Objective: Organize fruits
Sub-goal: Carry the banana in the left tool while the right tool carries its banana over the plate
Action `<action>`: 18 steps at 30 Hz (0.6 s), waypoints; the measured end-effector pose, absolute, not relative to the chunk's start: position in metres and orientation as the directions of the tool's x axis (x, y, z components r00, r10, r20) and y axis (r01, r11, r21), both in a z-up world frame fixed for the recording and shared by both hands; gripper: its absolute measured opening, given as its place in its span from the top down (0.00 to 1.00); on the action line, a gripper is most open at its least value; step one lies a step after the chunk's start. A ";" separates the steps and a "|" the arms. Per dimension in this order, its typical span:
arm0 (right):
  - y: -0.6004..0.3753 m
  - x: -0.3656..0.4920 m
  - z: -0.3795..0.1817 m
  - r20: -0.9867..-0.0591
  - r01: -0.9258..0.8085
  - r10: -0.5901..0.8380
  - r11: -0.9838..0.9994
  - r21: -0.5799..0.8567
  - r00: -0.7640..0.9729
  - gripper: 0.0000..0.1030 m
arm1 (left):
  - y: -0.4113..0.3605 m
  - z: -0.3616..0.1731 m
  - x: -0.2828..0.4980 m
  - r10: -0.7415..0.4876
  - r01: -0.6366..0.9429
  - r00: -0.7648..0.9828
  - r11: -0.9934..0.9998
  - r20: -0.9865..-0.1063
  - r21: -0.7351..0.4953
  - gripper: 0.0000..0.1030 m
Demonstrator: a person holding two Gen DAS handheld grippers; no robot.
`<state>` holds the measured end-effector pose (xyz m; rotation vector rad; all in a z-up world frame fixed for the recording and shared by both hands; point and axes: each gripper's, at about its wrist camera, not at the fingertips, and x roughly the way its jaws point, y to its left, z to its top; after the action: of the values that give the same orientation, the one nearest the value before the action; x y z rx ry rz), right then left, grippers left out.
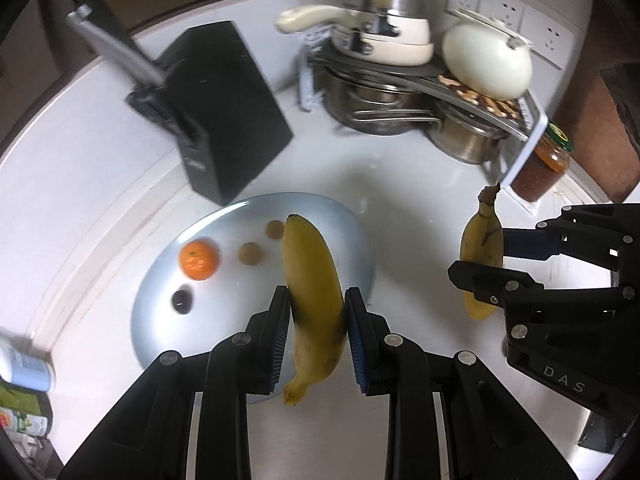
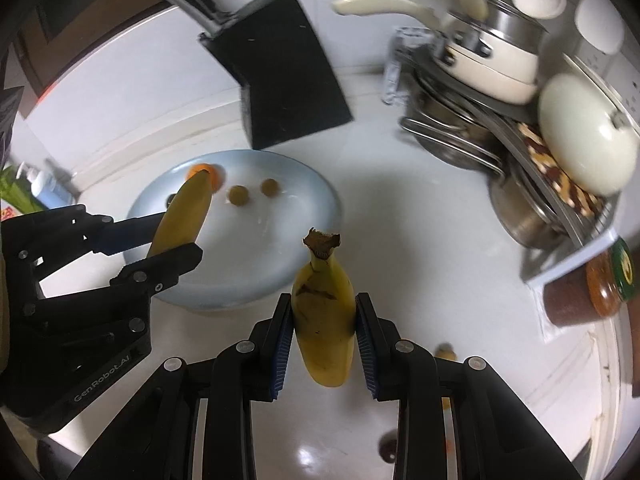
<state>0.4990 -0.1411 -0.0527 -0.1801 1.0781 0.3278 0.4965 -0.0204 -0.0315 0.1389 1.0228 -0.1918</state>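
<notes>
My left gripper (image 1: 317,300) is shut on a yellow banana (image 1: 312,280) and holds it over the near right part of a pale blue plate (image 1: 224,320). On the plate lie an orange (image 1: 199,259), two small brown-green fruits (image 1: 250,254) and a dark small fruit (image 1: 182,300). My right gripper (image 2: 322,312) is shut on a second banana (image 2: 326,320), stem pointing away, above the white counter right of the plate (image 2: 280,240). The right gripper also shows in the left wrist view (image 1: 486,258), and the left gripper in the right wrist view (image 2: 176,236).
A black knife block (image 1: 224,120) stands behind the plate. A rack of pots and pans (image 1: 400,80) fills the back right, with a jar (image 1: 544,164) beside it. Bottles (image 1: 24,368) stand at the left edge. Small fruits (image 2: 446,354) lie on the counter under my right gripper.
</notes>
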 end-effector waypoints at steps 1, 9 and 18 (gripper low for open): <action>-0.136 0.501 -0.053 -0.885 -0.355 0.180 0.935 0.018 0.430 0.70 | -0.015 -0.031 0.496 -0.088 0.212 0.510 0.977 -0.856 0.026 0.73; -0.099 0.508 -0.053 -0.879 -0.407 0.230 0.912 0.046 0.417 0.70 | 0.024 -0.034 0.492 -0.064 0.150 0.508 0.989 -0.859 0.015 0.73; -0.069 0.517 -0.062 -0.884 -0.449 0.258 0.891 0.061 0.391 0.70 | 0.057 -0.047 0.491 -0.044 0.104 0.491 0.995 -0.870 0.008 0.73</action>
<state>0.5175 -0.0688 -0.0623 -0.1994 1.0809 0.4525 0.4912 0.0569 -0.0466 0.0620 1.0541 -0.0901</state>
